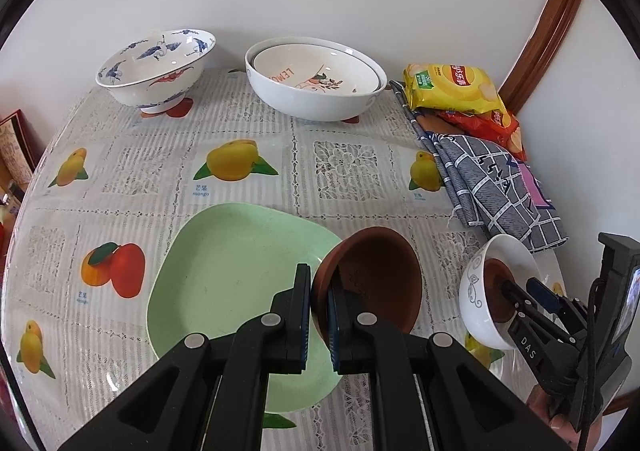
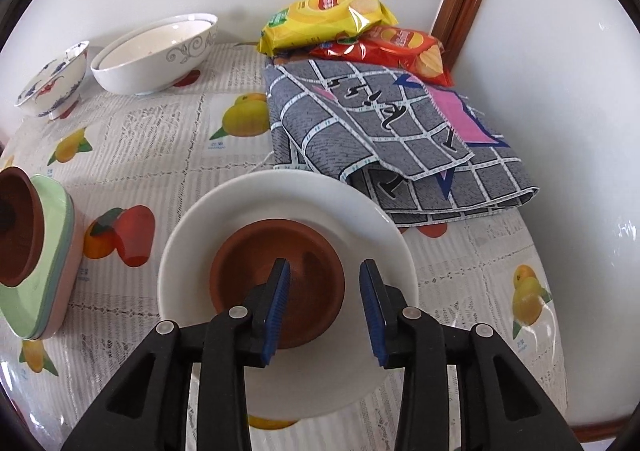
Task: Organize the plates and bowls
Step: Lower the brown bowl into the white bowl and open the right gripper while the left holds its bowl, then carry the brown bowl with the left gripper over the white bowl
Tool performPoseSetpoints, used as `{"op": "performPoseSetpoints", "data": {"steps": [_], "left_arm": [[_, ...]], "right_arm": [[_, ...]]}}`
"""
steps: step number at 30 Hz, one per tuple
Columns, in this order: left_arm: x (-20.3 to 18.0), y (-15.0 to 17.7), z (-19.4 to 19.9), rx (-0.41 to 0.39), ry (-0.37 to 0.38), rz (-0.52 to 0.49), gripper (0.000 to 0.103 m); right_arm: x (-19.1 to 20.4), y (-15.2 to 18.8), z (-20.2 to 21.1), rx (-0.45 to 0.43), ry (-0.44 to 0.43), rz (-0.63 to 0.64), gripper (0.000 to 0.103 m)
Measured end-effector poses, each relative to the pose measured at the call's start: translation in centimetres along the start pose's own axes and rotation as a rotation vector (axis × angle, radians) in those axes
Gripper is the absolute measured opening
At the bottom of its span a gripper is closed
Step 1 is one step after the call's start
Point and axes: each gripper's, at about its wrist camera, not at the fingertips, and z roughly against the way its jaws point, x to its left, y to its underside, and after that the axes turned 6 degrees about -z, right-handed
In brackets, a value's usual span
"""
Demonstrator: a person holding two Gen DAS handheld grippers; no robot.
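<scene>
The table [image 1: 248, 123] carries a lace-pattern cloth printed with mangoes, and it stands in a corner of white walls with a brown wooden door frame [image 1: 548, 31].

Taking the green plate [image 1: 224, 291] as landmark: the left gripper [image 1: 319, 315] holds a brown clay bowl [image 1: 380, 275] over the plate's right edge. Its jaws are almost closed on the bowl's rim, one finger inside and one outside. The bowl is tipped on its side and its mouth faces toward the camera and to the right.

To the right of the plate, the right gripper [image 2: 324, 311] has its jaws moderately open around the near rim of a second brown bowl [image 2: 276, 283]; whether the pads touch it I cannot tell. This bowl sits inside a white bowl [image 2: 240, 219], mouth toward the camera.

Behind the plate, near the wall, stand a blue-patterned bowl [image 1: 156, 67] and nested white bowls [image 1: 316, 79]. A grey checked cloth [image 2: 400, 139] and snack bags [image 2: 332, 15] lie far right.
</scene>
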Motion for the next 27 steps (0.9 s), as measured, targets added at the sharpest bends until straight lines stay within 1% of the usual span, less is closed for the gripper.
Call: {"op": "performPoseSetpoints", "data": {"steps": [5,7,12,15,18,21,24,27], "left_arm": [[-1.0,0.4,1.0,-0.004,0.011,-0.016,0.008],[-1.5,0.5,1.4,-0.007,0.016,-0.026,0.008],[-3.3,1.0,2.7,-0.023,0.021,-0.050,0.008],[-4.4,1.2,3.5,-0.032,0.021,-0.064,0.008],[-5.4,1.4,4.3,-0.042,0.021,-0.078,0.008],[-6.5,1.5,5.0,-0.052,0.023,-0.094,0.008],[-7.6,1.6,5.5,-0.073,0.047,-0.109,0.008],[-8.5,1.8,5.7,-0.076,0.043,-0.122,0.008]], "right_arm": [[-0.6,0.1,2.7,-0.050,-0.007,0.000,0.036],[-1.2,0.2,4.0,-0.074,-0.007,-0.008,0.041],[-3.1,0.4,6.7,-0.125,-0.009,-0.039,0.042],[-4.4,0.6,7.9,-0.142,-0.009,-0.059,0.043],[-6.0,1.1,9.0,-0.159,-0.010,-0.087,0.047],[-7.5,1.7,9.8,-0.171,-0.009,-0.111,0.048],[-8.7,2.3,10.4,-0.177,-0.017,-0.135,0.049],[-9.8,2.8,10.9,-0.182,-0.025,-0.152,0.049]]}}
